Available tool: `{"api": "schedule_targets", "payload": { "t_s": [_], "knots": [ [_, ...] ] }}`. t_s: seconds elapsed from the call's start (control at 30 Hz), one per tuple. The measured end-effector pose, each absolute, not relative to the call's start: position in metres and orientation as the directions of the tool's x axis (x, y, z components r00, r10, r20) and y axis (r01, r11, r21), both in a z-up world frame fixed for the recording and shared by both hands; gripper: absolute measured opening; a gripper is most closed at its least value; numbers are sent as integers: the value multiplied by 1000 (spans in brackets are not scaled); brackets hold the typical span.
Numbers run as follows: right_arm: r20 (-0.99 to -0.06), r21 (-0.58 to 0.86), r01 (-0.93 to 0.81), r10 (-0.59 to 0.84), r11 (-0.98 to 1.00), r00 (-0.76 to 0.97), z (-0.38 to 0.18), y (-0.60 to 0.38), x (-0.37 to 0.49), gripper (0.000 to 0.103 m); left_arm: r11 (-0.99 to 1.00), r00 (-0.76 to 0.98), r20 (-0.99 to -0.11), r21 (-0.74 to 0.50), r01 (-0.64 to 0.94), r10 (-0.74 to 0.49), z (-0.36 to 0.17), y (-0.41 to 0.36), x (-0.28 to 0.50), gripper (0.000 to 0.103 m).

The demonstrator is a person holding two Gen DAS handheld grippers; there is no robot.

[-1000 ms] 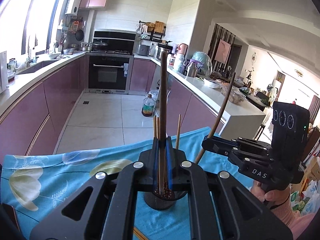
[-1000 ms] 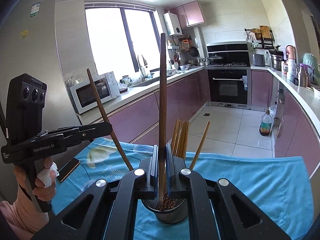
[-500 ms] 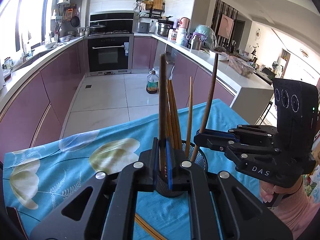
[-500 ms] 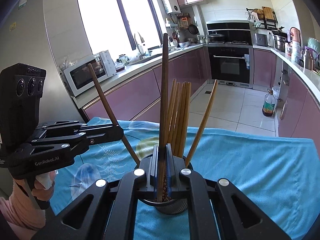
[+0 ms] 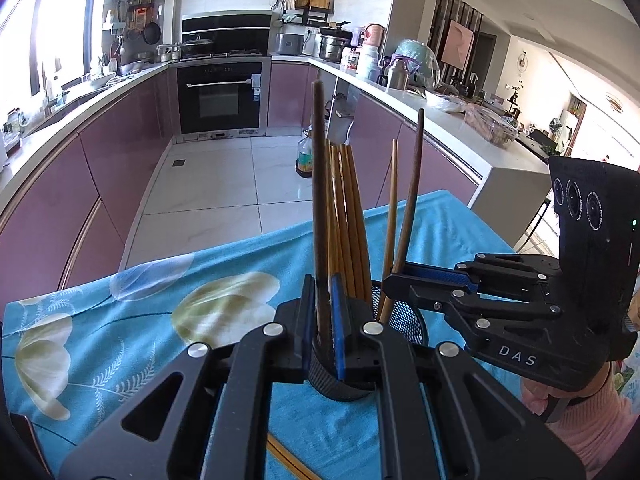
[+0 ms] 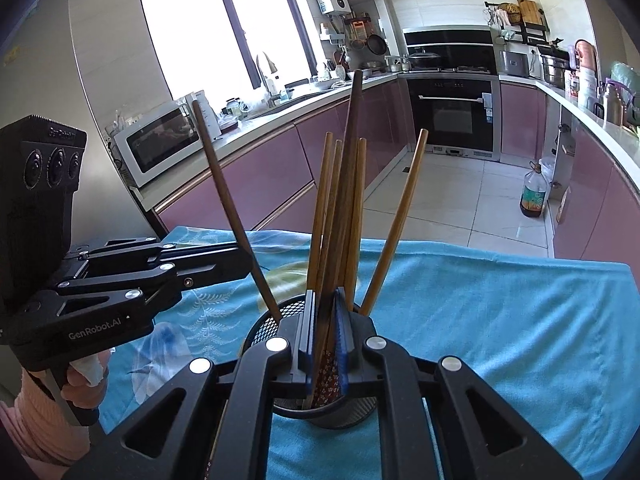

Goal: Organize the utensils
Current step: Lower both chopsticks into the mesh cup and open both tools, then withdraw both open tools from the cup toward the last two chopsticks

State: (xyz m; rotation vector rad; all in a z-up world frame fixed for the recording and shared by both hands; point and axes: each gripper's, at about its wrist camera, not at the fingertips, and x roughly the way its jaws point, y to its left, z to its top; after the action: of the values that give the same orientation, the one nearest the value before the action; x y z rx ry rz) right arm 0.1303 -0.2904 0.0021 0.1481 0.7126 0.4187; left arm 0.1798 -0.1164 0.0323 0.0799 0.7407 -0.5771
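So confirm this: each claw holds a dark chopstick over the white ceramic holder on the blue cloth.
Wrong on the holder: the right wrist view shows black wire mesh, not white ceramic. Each claw, left and right, does hold a dark chopstick over it, on the blue cloth.

The right gripper (image 6: 324,328) sits low in the foreground, its blue-padded jaws opening slightly around a dark brown chopstick (image 6: 349,184) whose lower end stands inside the black mesh holder (image 6: 262,326); several lighter wooden chopsticks (image 6: 320,216) stand in the same holder, one leaning out to the right; the holder rests on a turquoise floral cloth (image 6: 500,320); at left, the left gripper (image 6: 246,258) clamps a second dark chopstick (image 6: 224,196), tilted, its lower end at the holder's rim; a hand (image 6: 86,384) grips that tool's handle.
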Motion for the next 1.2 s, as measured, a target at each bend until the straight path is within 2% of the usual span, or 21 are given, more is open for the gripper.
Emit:
{"api": "schedule_targets", "payload": {
  "t_s": [0.13,0.43,0.53,0.63,0.83,0.9,0.93,1.2],
  "knots": [
    [-602,273,-315,416,909,681,1,-291,130,10,846,594,-656,-133,517,-466,28,-115,179,12],
    [-591,275,-320,422,907,688,0,-295,124,13,872,646,-629,-111,476,-432,23,-101,161,28],
    [-588,263,-327,419,908,692,1,-294,119,17,880,657,-624,-111,463,-424,21,-94,154,29],
    [-582,261,-340,428,904,692,3,-291,110,19,890,673,-618,-102,444,-406,19,-87,145,35],
    [-560,220,-421,468,880,684,8,-278,76,29,912,702,-608,-99,398,-372,9,-61,125,49],
    [-571,216,-449,485,867,662,5,-271,68,35,923,710,-608,-107,369,-355,4,-47,119,53],
    [-580,215,-460,491,862,650,1,-266,64,35,929,714,-610,-111,354,-345,1,-39,116,56],
    [-711,266,-486,510,833,485,-58,-223,60,35,953,705,-646,-137,270,-292,-25,-1,96,58]
  ]
}}
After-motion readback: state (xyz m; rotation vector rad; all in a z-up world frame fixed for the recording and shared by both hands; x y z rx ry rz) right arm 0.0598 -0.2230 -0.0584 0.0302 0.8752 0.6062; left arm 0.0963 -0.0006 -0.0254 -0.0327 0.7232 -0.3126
